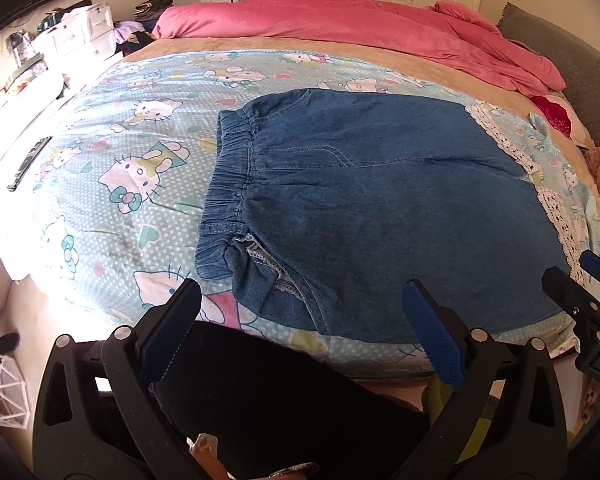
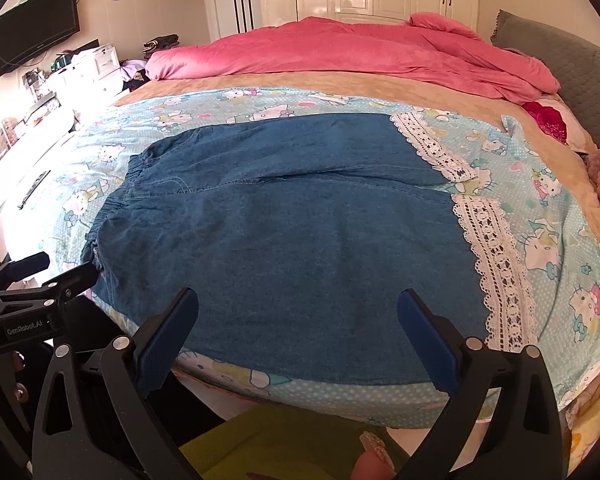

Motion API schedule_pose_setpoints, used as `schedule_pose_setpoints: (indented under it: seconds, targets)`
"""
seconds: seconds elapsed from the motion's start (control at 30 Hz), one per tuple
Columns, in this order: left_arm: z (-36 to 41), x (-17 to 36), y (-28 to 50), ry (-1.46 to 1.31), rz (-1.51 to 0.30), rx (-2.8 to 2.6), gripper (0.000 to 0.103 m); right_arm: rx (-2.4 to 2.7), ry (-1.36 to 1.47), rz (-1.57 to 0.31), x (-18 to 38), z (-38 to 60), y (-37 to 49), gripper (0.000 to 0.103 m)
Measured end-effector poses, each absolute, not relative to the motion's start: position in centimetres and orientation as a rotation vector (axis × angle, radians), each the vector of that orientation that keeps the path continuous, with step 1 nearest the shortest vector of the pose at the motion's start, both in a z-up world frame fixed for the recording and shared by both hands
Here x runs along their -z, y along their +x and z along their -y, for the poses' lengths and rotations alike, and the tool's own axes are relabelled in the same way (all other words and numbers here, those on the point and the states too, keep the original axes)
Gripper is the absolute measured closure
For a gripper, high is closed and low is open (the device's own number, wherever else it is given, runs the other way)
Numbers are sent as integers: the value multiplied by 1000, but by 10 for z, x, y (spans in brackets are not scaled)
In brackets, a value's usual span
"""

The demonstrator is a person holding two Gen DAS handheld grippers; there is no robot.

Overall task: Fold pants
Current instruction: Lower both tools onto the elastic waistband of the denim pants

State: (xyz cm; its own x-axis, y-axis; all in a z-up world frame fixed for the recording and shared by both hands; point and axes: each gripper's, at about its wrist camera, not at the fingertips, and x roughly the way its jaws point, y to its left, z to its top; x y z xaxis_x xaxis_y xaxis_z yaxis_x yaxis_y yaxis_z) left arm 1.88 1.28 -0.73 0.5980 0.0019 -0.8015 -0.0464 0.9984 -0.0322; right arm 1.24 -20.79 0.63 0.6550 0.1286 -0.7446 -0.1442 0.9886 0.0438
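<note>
both claws gaping (empty), pants (image 2: 284,232) just ahead

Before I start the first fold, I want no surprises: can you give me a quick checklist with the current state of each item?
1. Denim pants lie spread flat on the bed: ok.
2. Left gripper open, holding nothing: ok.
3. Right gripper open, holding nothing: ok.
4. Lace hems visible and uncovered: ok.
5. Elastic waistband smooth: not ok, bunched at the near corner.
6. Pink duvet apart from the pants: ok.
</note>
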Motion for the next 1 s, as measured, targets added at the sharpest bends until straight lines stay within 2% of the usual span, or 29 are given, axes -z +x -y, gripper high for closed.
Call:
schedule_pose_setpoints:
  seconds: [0.43,1.0]
  targets:
    - [-50,15,73,-84,-994,-87,9,-240,-53,-847,-9,190,94,4]
    - [-78,5,174,-116,-970,-83,9,-279,-126,-869,-1,162,212,4]
